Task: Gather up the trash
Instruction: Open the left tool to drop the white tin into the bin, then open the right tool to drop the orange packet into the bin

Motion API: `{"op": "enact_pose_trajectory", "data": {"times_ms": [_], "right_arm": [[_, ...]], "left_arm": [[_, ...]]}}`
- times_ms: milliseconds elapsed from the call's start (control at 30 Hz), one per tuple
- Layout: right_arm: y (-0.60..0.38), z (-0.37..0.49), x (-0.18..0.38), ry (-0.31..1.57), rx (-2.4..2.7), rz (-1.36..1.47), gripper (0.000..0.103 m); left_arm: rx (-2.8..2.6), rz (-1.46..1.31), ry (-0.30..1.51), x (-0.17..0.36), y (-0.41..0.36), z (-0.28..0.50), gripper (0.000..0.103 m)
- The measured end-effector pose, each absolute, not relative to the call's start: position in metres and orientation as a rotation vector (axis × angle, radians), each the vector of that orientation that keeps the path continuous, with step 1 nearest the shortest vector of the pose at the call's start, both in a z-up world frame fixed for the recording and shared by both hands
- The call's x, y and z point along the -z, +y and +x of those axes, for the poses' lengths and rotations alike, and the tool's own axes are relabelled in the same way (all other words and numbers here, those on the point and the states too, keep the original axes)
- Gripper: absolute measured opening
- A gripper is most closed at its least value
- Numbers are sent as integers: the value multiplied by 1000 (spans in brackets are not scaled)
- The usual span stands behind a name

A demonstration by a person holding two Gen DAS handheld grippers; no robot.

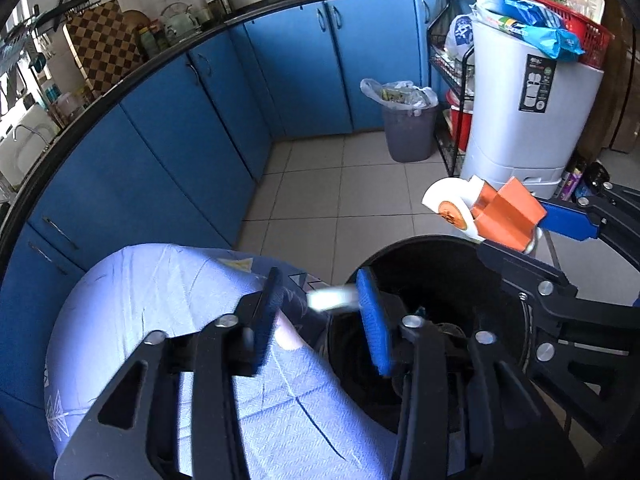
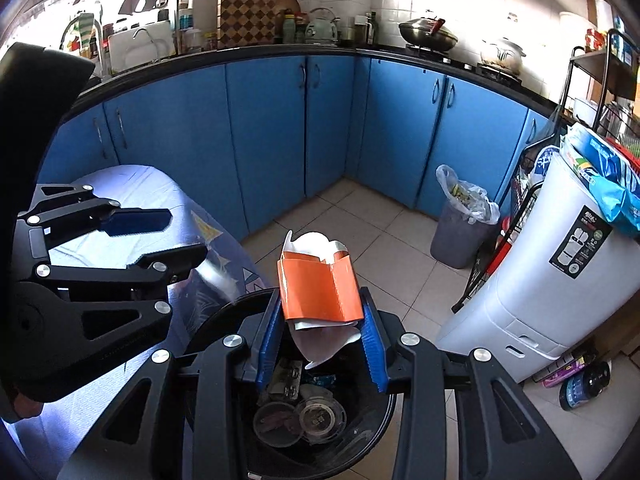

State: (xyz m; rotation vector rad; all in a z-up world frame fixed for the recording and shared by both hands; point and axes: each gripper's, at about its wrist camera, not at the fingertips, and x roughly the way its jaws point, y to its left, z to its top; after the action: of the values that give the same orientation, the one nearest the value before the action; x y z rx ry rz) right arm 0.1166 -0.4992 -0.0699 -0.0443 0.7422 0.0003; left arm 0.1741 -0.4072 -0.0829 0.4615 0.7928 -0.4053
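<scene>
I've got the orange carton (image 2: 320, 290) clamped between my right gripper (image 2: 322, 332) fingers, w/ crumpled white paper (image 2: 326, 346) bunched under it and sticking out the top too. It hangs right above the black bin (image 2: 360, 440), over the near side of the rim. In the left wrist view the same carton (image 1: 506, 212) sits above the bin's far rim (image 1: 424, 242).

Inside the bin: a couple of round clear lids or cups (image 2: 298, 420) and some wrapper bits, can't tell exactly what.

My left gripper (image 1: 320, 312) has its fingers wide apart, nothing clamped. A small pale scrap (image 1: 330, 299) shows between the fingers, touching the right-hand pad; it's blurred, so I can't tell what it is or whether it's loose. In the right wrist view that gripper (image 2: 176, 236) is left of the bin, over the tabletop.

The tabletop (image 1: 160, 292) is covered w/ a light blue patterned cloth, and the bin is just beside its edge.

Further out: tiled floor (image 1: 360, 196), blue cabinets (image 1: 280, 72) wrapping the corner, a gray bin w/ a plastic liner (image 1: 408, 128) full of scraps near the corner, and a white appliance (image 1: 524, 120) beside a black wire rack (image 1: 448, 100), w/ blue bags (image 1: 536, 20) piled on top.
</scene>
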Motion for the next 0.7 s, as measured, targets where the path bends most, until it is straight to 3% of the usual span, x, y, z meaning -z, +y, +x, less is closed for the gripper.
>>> {"op": "enact_pose_trajectory", "data": {"times_ms": [33, 67, 433, 500, 567, 633, 700], "right_arm": [[-500, 117, 70, 743, -1, -40, 36], [-500, 117, 71, 744, -1, -37, 37], [-498, 122, 77, 758, -10, -22, 37], [-498, 123, 77, 764, -17, -20, 42], [-497, 124, 78, 776, -12, -25, 64], [-497, 124, 77, 760, 30, -42, 73], [-499, 123, 75, 757, 32, -30, 76]], "left_arm": [[400, 459, 778, 82, -406, 173, 69], [394, 460, 763, 81, -405, 172, 73], [349, 452, 770, 82, -389, 176, 73], [343, 444, 775, 81, -385, 177, 73], [336, 434, 778, 81, -382, 177, 82], [324, 433, 768, 80, -379, 177, 83], [333, 425, 772, 79, -377, 176, 85]]}}
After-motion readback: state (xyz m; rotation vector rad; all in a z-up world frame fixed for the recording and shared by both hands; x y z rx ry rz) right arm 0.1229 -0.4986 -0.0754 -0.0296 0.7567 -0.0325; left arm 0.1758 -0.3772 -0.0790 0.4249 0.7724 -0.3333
